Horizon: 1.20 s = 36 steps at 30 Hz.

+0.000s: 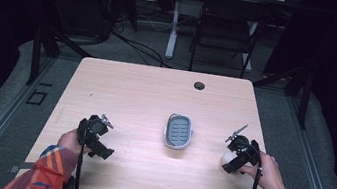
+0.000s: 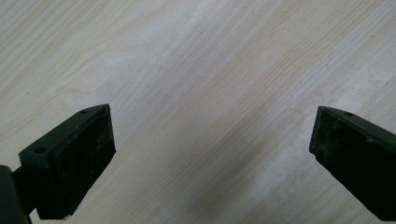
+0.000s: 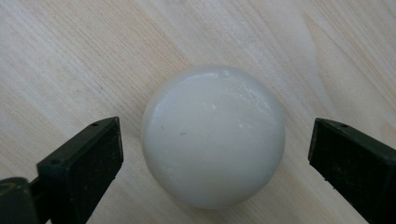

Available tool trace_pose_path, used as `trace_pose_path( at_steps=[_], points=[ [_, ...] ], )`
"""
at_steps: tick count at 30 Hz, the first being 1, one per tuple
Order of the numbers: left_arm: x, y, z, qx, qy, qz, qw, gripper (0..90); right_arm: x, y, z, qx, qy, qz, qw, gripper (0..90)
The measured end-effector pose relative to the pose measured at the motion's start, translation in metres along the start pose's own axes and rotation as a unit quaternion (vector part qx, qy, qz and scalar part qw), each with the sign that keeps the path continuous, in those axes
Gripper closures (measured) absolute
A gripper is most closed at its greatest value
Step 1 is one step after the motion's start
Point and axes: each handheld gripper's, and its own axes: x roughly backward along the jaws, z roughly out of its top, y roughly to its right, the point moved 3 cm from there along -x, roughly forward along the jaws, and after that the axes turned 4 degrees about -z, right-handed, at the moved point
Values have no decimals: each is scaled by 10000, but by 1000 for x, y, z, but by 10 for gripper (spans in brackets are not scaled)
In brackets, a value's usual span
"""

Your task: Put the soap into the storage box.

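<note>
Two grippers over table (image 1: pixel 156 93), both wide open. Right gripper (image 3: pixel 215 149): jaws flank white ball (image 3: pixel 214 135) on the wood, gaps on each side, no contact. Ball near right edge, right of grey tray (image 1: pixel 179 131) at centre. Left gripper (image 2: pixel 212 140): jaws apart over bare wood, nothing between.

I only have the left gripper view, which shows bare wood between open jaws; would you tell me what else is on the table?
Observer: A grey tray with a slotted base sits near the table's middle.
Operator: Thank you. Is anything near the right claw?
Observer: A glossy white ball rests on the wood between its jaws.
Operator: Is the right claw gripping it?
Observer: No, the jaws stand open, with a gap on each side of the ball.
</note>
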Motion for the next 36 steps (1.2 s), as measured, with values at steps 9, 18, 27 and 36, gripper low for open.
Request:
trace_pose_path(
  at_steps=[9,18,27,36],
  points=[
    [0,0,0,-4,-9,2,10000,2,-2,-2,0,92,-90,9,9999,158],
    [0,0,0,-18,-34,-4,10000,2,-5,-4,0,38,-67,22,10000,228],
    [0,0,0,-7,-23,2,10000,2,-5,-4,1,86,-125,-10,9999,232],
    [0,0,0,-11,-8,8,10000,2,0,-5,1,187,-142,-43,9997,233]
  ],
)
